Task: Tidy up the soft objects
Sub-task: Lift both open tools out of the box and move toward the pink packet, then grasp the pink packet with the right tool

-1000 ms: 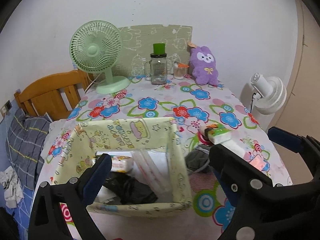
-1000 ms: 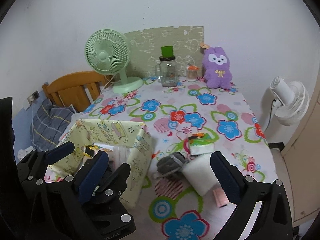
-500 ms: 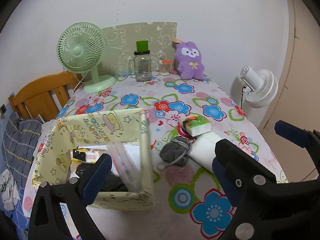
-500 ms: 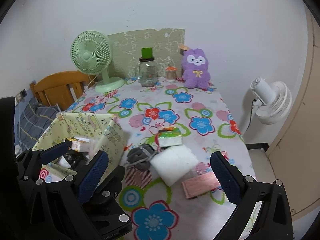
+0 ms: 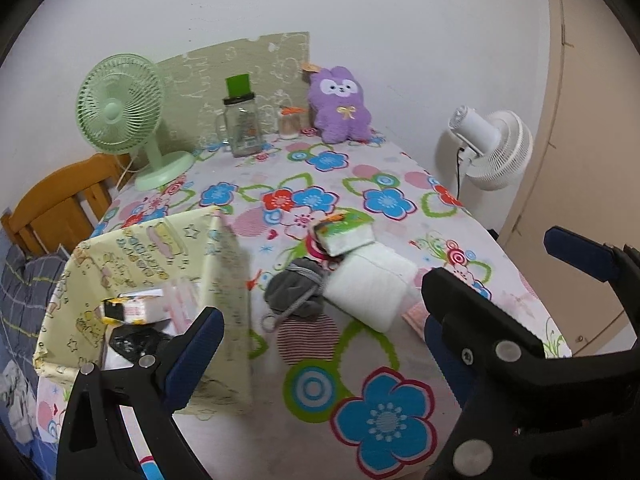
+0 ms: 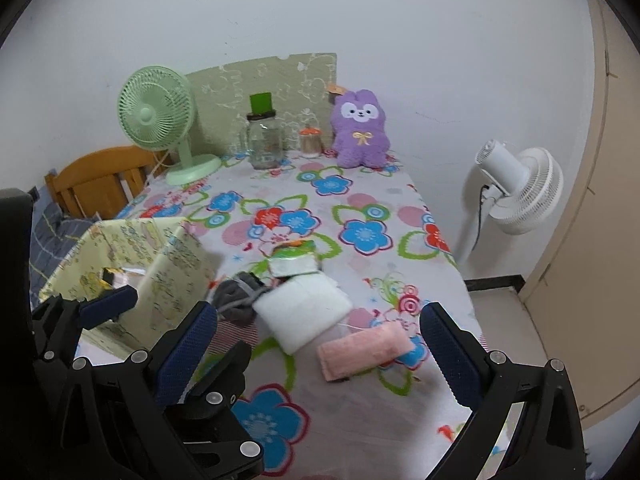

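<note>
— Where do the grippers stand?
— Left gripper point(image 5: 320, 344) and right gripper point(image 6: 318, 344) both gape wide, empty, above the table point(image 6: 360, 208).
— And the soft things?
— Ahead of the right one: pink cloth point(image 6: 366, 350), white pad point(image 6: 304, 310), grey sock point(image 6: 236, 300). The box point(image 5: 160, 248) sits left of them.

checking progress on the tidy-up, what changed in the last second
Both claws, left and right, swung right, away from the yellow box toward the white pack and grey cloth, bringing the pink towel into view. Nothing was grasped or released; both stayed open, and the items kept their places.
</note>
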Available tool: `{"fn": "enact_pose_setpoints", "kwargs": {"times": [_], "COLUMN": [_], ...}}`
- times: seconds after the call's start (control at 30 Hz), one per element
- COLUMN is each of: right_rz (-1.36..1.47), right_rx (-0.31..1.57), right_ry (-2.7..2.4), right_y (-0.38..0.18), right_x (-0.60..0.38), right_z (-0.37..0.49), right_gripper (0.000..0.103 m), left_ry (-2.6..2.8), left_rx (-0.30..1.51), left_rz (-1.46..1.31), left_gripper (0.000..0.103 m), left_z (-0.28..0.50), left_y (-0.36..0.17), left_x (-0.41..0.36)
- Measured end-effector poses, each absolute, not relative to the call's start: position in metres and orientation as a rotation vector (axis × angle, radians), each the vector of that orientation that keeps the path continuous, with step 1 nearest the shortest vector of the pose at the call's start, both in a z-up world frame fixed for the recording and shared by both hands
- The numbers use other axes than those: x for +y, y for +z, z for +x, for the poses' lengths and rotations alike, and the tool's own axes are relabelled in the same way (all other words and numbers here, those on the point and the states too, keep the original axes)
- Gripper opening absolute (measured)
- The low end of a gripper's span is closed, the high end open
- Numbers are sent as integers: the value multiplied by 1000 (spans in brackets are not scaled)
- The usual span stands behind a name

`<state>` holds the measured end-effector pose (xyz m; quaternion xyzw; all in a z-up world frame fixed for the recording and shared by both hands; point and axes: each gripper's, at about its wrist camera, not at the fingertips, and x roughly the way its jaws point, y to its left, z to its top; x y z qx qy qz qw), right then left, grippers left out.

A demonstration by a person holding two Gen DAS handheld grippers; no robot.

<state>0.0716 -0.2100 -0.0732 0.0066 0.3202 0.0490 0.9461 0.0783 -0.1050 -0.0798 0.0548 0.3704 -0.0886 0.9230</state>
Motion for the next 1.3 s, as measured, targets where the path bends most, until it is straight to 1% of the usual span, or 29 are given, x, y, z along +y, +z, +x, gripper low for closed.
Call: {"fn": "enact_pose_setpoints", "kwargs": {"times": [0.37, 0.93, 1.07, 1.3], "right_rz": [43, 99, 109, 121], "right_rx": [667, 758, 792, 853], "right_ry": [55, 30, 29, 39], "right_y": [-91, -122, -132, -149], "right_x": [-239, -262, -263, -261], "right_z": [74, 102, 108, 118], "right_gripper": [91, 89, 86, 85], "left_ry": [-221, -191, -186, -195], "left_rx": [772, 843, 874, 936], "left_rz": [168, 200, 208, 205], "left_gripper": [101, 101, 101, 101], "left_z": [90, 120, 125, 129], "left_y": [-94, -123, -133, -147], "left_x": [-137, -152, -154, -155]}}
